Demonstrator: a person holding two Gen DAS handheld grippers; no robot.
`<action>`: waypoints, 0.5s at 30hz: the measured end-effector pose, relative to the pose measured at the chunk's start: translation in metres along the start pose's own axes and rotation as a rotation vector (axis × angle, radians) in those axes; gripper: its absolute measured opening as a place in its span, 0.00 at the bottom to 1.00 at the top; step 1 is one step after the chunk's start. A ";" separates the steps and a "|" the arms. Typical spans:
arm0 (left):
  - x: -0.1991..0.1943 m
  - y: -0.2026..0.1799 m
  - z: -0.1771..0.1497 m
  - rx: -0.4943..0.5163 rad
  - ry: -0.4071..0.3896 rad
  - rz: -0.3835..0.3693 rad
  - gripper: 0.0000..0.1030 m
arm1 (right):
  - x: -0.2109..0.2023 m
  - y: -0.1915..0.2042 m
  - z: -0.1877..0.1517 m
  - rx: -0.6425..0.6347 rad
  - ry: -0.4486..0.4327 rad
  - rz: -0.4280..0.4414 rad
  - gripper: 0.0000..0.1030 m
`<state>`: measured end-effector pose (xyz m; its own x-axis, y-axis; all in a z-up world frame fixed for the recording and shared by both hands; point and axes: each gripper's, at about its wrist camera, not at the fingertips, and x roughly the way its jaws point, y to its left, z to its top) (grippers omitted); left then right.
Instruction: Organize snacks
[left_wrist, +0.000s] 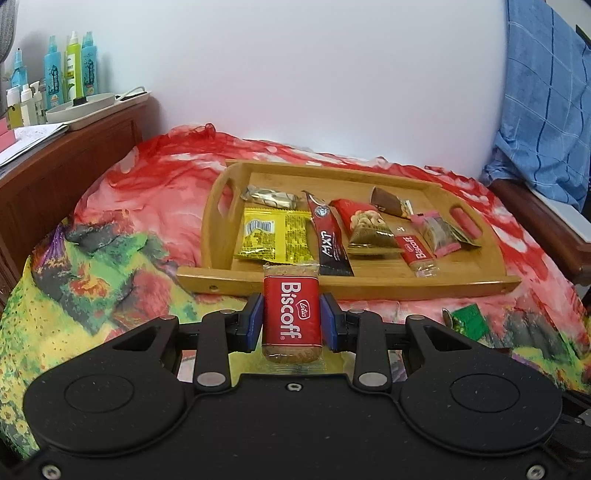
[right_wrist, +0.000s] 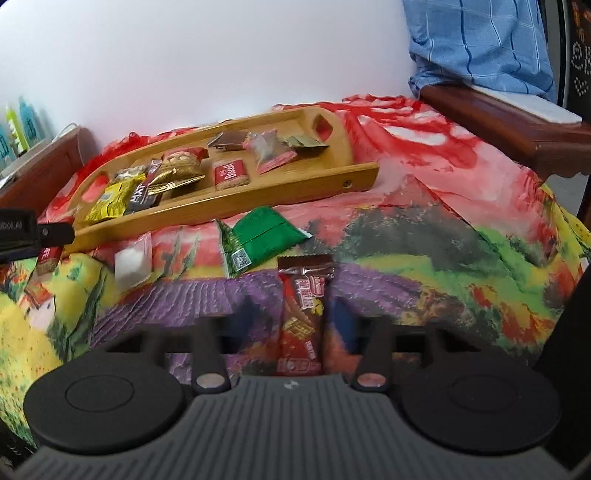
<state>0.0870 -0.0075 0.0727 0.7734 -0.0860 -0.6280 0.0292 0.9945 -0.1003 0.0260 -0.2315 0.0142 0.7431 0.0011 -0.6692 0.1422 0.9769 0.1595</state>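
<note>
bed cover (left_wrist: 122, 229): printed cloth, red at the far end, green/yellow/purple nearer; carries everything.
tray (left_wrist: 369, 286): wooden, cut-out handles at both ends, on the red part of the cover; long axis runs left-right in the left wrist view, near rail facing the left claw.
tray contents: yellow packet (left_wrist: 275, 236) at the left end, black stick sachet (left_wrist: 330, 242) just beside it with its long axis running near-to-far, nut pack (left_wrist: 364, 221), a small Biscoff (left_wrist: 417, 253), pink-edged wrapper (left_wrist: 439, 232), brown wrapper (left_wrist: 388, 203), silver pack (left_wrist: 269, 197) at the back left.
green packet (right_wrist: 258, 236): loose on the cover, in front of the tray's near rail, apart from it.
white packet (right_wrist: 133, 264): on the cover, left of the green one.
left claw (left_wrist: 291, 319): jaws nearly closed, blue pads pressed on both long sides of the Biscoff biscuit (left_wrist: 291, 314).
Biscoff biscuit: held just short of the tray's near rail; long axis points away from the camera toward the tray, label up, far end overlapping the rail in view.
right claw (right_wrist: 301, 325): blurred; narrow gap, chocolate wafer bar (right_wrist: 301, 317) between the jaws. Cannot tell if the pads press it.
chocolate wafer bar: over the purple patch of the cover, near the green packet; long axis runs along the fingers, crimped end away from the camera.
</note>
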 end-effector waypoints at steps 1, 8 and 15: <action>0.000 0.000 0.000 0.001 -0.001 -0.001 0.30 | -0.001 0.002 0.000 -0.013 -0.006 0.004 0.26; -0.001 -0.001 0.012 -0.007 -0.020 -0.015 0.30 | -0.017 -0.006 0.025 0.016 -0.127 0.058 0.26; 0.020 -0.006 0.046 -0.031 -0.027 -0.054 0.30 | 0.000 -0.019 0.092 0.046 -0.224 0.139 0.26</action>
<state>0.1313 -0.0127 0.0960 0.7879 -0.1376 -0.6002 0.0519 0.9861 -0.1579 0.0835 -0.2701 0.0784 0.8831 0.0823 -0.4620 0.0545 0.9598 0.2752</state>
